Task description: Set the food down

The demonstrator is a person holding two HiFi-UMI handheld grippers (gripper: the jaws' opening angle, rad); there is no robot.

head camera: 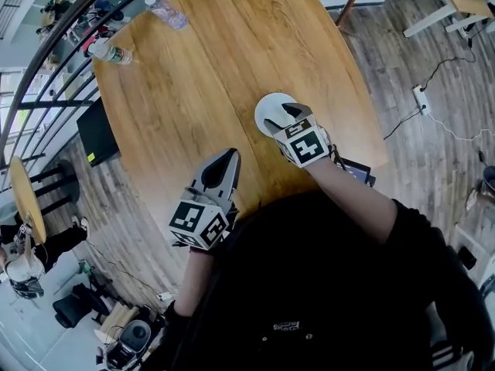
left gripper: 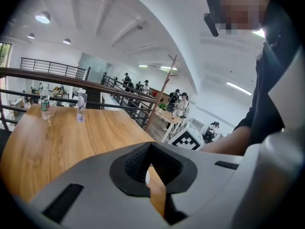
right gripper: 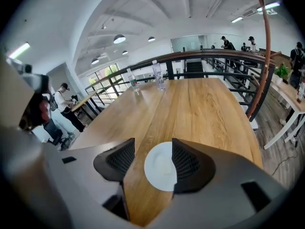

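Note:
A flat round white disc (head camera: pixel 271 105) with a faint pale mound in its middle lies on the oval wooden table (head camera: pixel 201 76), near its front right. My right gripper (head camera: pixel 281 116) hangs just above it, open. In the right gripper view the disc (right gripper: pixel 160 168) shows on the wood between the spread pads (right gripper: pixel 119 160), which do not touch it. My left gripper (head camera: pixel 230 156) is over the table's front edge, left of the disc, its jaws closed to a point. In the left gripper view the dark pads (left gripper: pixel 138 162) meet at the tip with nothing between them.
Two plastic water bottles (head camera: pixel 108 52) (head camera: pixel 166 11) stand at the far left of the table. A black panel (head camera: pixel 97 132) sits by the table's left edge, beside a metal railing (head camera: pixel 46 60). A power strip (head camera: pixel 421 99) and cables lie on the floor to the right.

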